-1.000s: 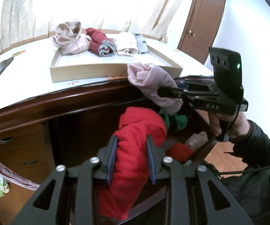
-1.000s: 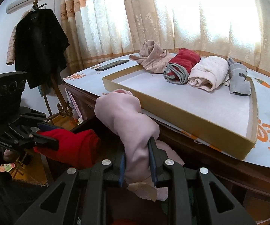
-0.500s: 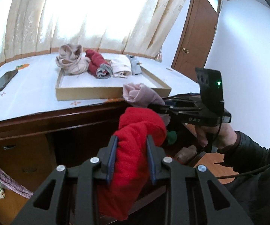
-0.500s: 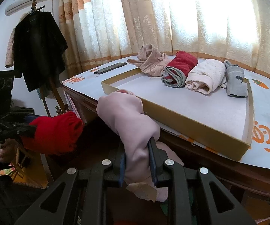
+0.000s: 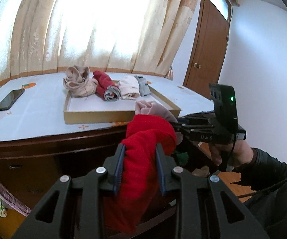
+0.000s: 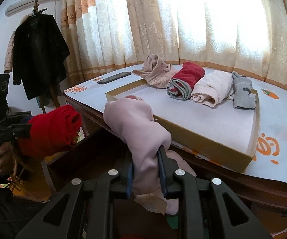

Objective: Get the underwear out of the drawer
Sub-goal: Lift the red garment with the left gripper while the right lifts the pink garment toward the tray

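- While the left gripper (image 5: pixel 139 167) squeezes its blue-edged fingers (image 5: pixel 119 169) tight on a soft, fuzzy red underwear roll (image 5: pixel 143 151), the roll hangs in the air in front of the bench (image 5: pixel 33 117).
- The right gripper (image 6: pixel 146 173) pinches a smooth pink underwear bundle (image 6: pixel 137 127) the same way, beside the red one and just before the box.
- Letters "DAS" show on the right gripper's black side in the left view.
- Behind them, a flat brown cardboard box (image 5: pixel 95 117) sits on the bench, holding four rolled pieces (image 5: pixel 107 87) at its far end.
- A flat black phone (image 5: pixel 9 99) lies left of the box.
- The white bench cover has orange drawings (image 6: pixel 268 143).
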`<control>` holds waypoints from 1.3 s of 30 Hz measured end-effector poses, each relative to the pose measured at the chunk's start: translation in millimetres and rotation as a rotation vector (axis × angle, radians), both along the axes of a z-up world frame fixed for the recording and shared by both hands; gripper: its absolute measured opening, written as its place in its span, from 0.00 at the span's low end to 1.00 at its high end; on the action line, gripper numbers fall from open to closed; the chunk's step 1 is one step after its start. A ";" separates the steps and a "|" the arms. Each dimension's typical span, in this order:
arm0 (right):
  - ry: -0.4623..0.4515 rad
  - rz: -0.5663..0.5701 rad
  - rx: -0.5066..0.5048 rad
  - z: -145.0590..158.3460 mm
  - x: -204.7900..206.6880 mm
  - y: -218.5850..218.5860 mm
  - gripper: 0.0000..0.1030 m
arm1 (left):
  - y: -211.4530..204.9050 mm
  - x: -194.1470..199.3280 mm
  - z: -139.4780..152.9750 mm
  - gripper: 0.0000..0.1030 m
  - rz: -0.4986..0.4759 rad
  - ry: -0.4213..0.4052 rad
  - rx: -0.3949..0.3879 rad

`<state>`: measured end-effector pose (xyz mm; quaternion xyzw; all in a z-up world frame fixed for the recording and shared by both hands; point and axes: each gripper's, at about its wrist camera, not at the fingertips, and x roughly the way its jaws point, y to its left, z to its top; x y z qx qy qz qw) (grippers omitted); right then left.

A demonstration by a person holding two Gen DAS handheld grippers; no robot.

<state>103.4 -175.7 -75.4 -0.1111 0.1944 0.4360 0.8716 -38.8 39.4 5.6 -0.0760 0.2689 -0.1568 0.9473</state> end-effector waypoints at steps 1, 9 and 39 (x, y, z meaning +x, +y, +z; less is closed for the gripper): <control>-0.005 -0.001 0.001 1.1 -0.3 -0.3 0.23 | -0.1 -0.7 1.6 0.26 -0.001 -0.009 -0.001; -0.025 -0.009 0.011 8.4 -4.1 -4.8 0.23 | 1.1 -4.6 10.4 0.26 0.010 -0.067 -0.006; -0.088 -0.004 0.037 39.4 -13.0 -4.1 0.23 | 2.2 1.8 47.5 0.26 0.063 -0.214 0.024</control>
